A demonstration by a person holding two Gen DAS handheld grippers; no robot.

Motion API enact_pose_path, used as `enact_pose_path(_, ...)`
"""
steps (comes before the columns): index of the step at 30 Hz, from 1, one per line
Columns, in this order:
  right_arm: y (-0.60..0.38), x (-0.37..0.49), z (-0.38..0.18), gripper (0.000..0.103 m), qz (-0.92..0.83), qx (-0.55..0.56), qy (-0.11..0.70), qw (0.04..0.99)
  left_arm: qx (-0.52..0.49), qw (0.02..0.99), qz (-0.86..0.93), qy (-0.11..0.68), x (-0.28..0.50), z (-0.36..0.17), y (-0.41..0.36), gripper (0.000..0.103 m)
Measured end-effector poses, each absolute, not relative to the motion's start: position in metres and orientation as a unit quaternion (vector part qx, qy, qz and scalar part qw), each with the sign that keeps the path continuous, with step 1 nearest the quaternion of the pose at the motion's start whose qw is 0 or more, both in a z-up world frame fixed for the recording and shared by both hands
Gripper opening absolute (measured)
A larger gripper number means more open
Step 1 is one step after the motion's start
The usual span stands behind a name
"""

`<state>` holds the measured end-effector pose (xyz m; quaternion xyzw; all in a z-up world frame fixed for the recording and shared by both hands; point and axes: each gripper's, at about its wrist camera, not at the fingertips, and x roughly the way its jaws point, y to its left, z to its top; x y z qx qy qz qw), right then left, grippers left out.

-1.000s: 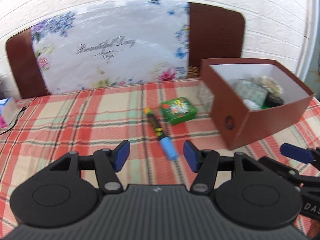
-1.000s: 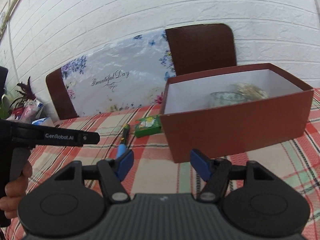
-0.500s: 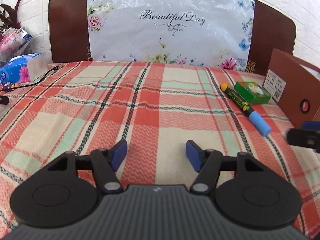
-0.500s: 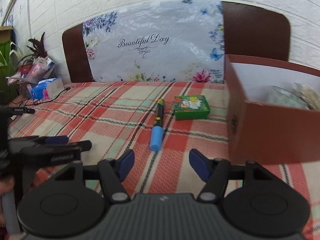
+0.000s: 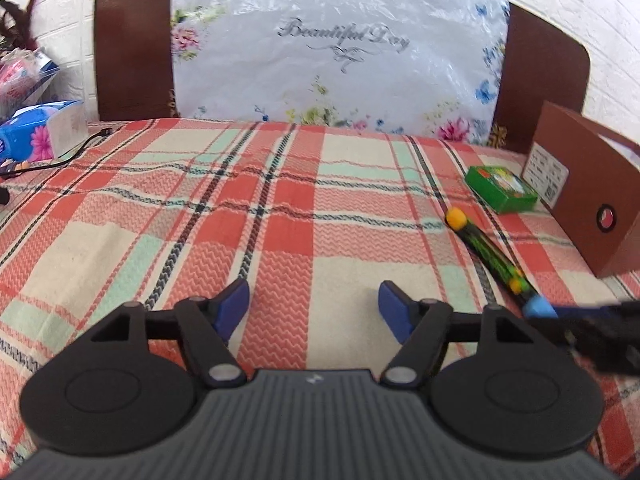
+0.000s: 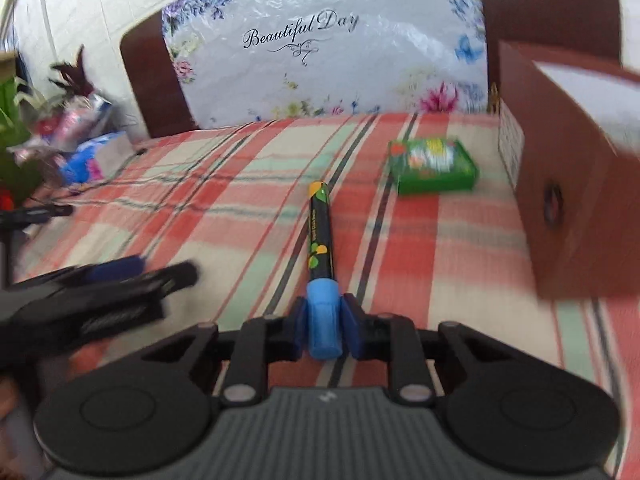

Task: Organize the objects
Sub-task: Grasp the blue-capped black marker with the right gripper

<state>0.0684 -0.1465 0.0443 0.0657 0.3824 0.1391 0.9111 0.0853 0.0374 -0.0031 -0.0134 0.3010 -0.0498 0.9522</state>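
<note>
A woven checked cloth (image 5: 280, 208) covers the table, rough and matt. The marker (image 6: 321, 240) at frame centre looks like glossy plastic. At right, a matt brown cardboard box (image 6: 568, 184). Behind, a shiny crinkled plastic sheet (image 5: 340, 52).

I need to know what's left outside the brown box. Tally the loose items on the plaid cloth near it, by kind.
Marker pen, blue cap held in the right gripper: 1
Small green box: 1
Total: 2
</note>
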Motion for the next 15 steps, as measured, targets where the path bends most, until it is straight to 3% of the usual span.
enact_pose_path(2, -0.160, 0.045, 0.045, 0.020, 0.157, 0.113, 0.395, 0.898, -0.017, 0.942, -0.064, 0.329, 0.083, 0.005, 0.032, 0.075)
enact_pose_path(6, -0.189, 0.020, 0.039, 0.020, 0.179, 0.220, 0.415, 0.865, -0.117, 0.894, -0.160, 0.401, 0.074, 0.019, 0.017, 0.075)
enact_pose_path(10, -0.202, 0.017, 0.029, 0.020, 0.195, 0.302, 0.418, 0.834, -0.122, 0.869, -0.183, 0.443, 0.074, 0.021, -0.015, 0.073)
enact_pose_path(11, -0.204, 0.016, 0.029, 0.020, 0.204, 0.315, 0.416, 0.828, -0.127, 0.865, -0.189, 0.448, 0.075, 0.021, -0.020, 0.058)
enact_pose_path(12, -0.206, 0.015, 0.029, 0.020, 0.214, 0.325, 0.413, 0.823, -0.130, 0.857, -0.201, 0.457, 0.075, 0.020, -0.027, 0.025)
enact_pose_path(15, -0.203, 0.012, 0.040, 0.020, 0.212, 0.301, 0.401, 0.839, -0.146, 0.850, -0.214, 0.459, 0.078, 0.030, -0.039, 0.022)
